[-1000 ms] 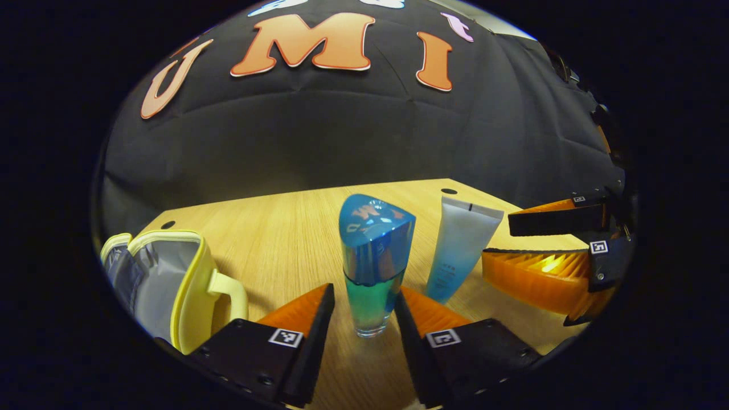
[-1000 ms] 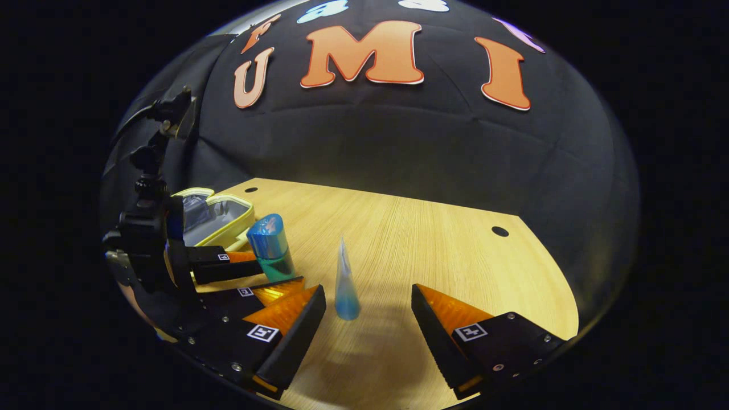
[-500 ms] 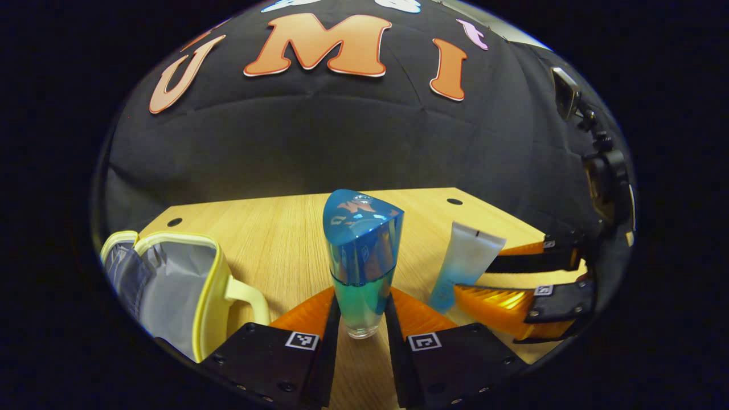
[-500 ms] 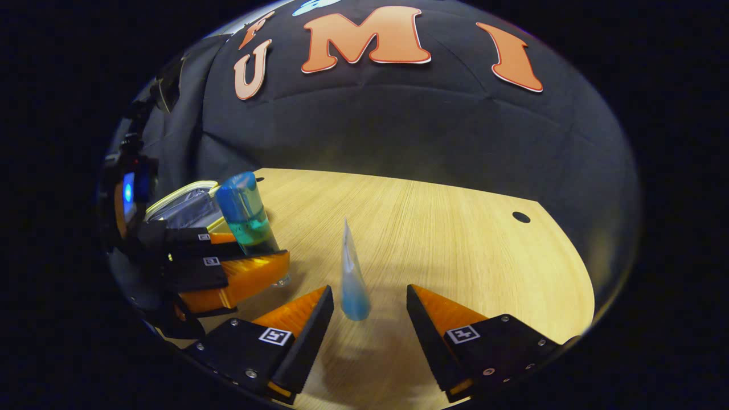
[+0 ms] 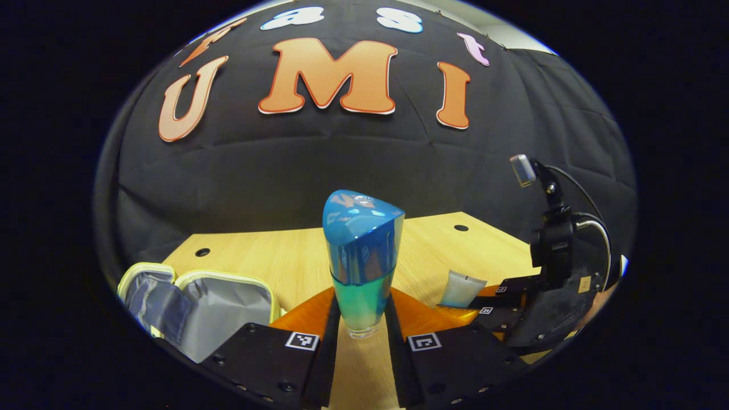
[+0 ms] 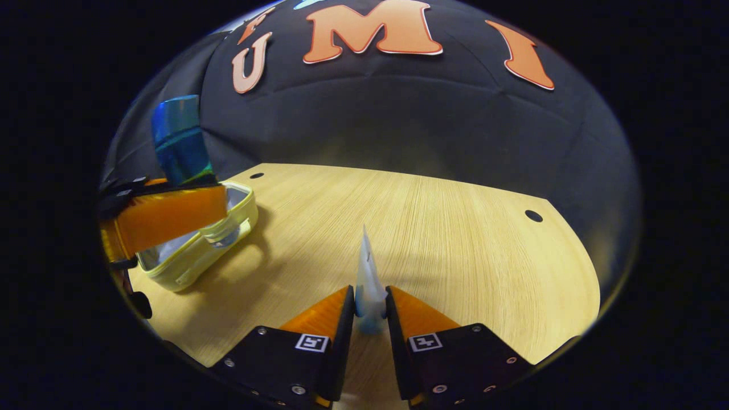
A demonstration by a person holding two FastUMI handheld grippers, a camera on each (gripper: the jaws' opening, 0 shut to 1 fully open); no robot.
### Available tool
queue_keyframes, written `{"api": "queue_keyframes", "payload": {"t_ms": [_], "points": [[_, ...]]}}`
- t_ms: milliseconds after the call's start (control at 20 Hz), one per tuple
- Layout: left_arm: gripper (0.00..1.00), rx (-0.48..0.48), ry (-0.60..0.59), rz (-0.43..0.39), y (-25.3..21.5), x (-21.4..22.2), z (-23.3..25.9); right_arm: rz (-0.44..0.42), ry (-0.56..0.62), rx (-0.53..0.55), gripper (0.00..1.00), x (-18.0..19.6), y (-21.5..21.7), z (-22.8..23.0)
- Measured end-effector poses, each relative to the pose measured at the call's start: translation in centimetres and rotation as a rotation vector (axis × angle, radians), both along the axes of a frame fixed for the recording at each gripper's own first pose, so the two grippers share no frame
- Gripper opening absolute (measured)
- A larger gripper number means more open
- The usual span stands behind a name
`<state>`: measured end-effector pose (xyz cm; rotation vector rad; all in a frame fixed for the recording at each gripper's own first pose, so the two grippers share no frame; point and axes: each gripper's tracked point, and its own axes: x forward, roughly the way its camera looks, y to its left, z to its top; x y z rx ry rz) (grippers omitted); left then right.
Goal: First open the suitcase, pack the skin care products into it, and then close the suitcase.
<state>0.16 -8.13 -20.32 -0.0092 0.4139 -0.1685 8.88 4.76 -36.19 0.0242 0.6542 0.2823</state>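
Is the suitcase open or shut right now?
Open. The yellow suitcase has its lid folded back, its grey lining exposed in the left gripper view; nothing shows inside it.

left gripper view: I look along my fingers [image 5: 319,347], close above the desk [image 5: 273,262], facing the wall | right gripper view: same, lower | shared: desk, suitcase [image 6: 193,259]
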Motion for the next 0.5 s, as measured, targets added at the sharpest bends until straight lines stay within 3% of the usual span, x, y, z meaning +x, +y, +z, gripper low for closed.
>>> {"api": "queue_keyframes", "payload": {"t_ms": [500], "points": [[0.42, 0.041, -0.062, 0.084, 7.6, -1.7, 6.6, 0.058, -0.120, 0.049, 0.33, -0.4, 2.8, 11.4]]}}
